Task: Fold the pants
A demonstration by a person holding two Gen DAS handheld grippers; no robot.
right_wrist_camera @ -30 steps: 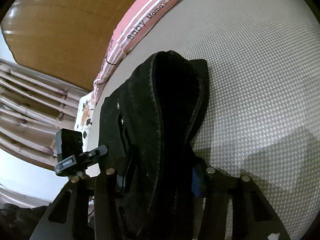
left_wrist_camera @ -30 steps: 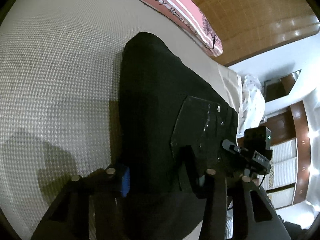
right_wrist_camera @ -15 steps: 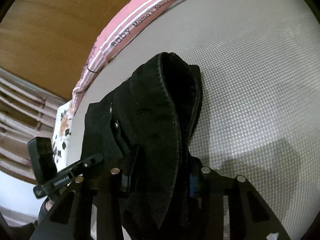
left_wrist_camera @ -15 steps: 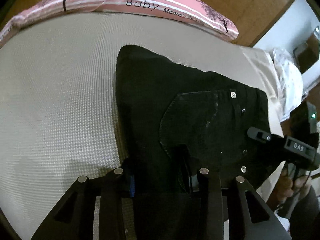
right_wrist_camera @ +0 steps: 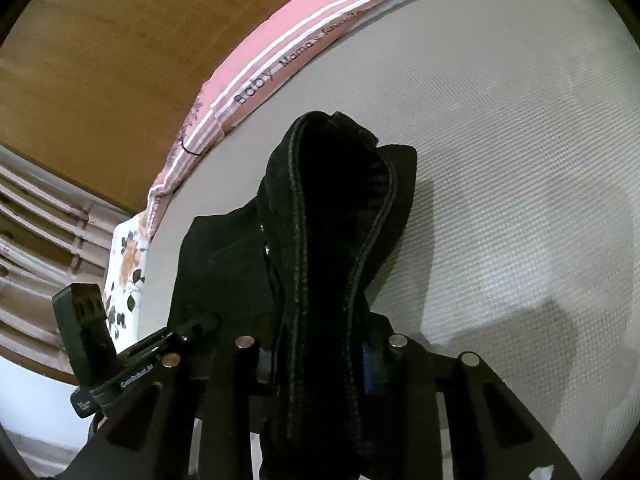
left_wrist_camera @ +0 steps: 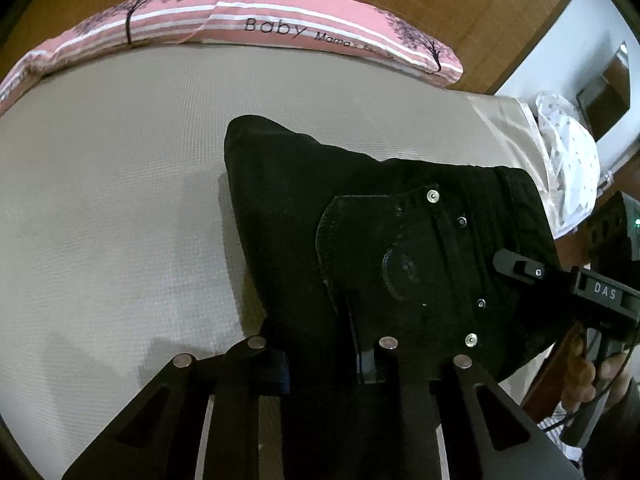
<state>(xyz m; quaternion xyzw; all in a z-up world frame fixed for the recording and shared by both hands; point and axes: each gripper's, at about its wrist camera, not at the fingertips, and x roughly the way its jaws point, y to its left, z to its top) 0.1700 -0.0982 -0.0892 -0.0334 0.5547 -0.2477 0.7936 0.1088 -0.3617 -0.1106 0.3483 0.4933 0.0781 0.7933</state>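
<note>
Pants (left_wrist_camera: 360, 216), black and already doubled over into a thick bundle, are seen raised at the near end above a pale woven mattress (left_wrist_camera: 100, 200), the far end resting on it short of a pink striped pillow (left_wrist_camera: 256, 28) set against a wooden headboard (right_wrist_camera: 100, 60). The left gripper (left_wrist_camera: 324, 360) is shown with its jaws closing on the dark cloth, a layer beside the back pocket (left_wrist_camera: 384, 256) being pinched between the blue pads. The right gripper (right_wrist_camera: 316, 356) is likewise caught with its jaws closing, a thick fold edged by the stitched hem (right_wrist_camera: 296, 216) standing between its fingers. In the left view the right gripper is seen at the waistband side, a hand (left_wrist_camera: 584, 372) wrapped round its handle; in the right view the left gripper appears at the lower left.

The step in hand is judged to be the taking up of the near edge for a further fold. The next move is thought to call for both grips to be made firm through all layers, and for the two ends to be carried forward level and together, so that the bundle is laid over itself squarely and no layer is let slip or dragged askew.
</note>
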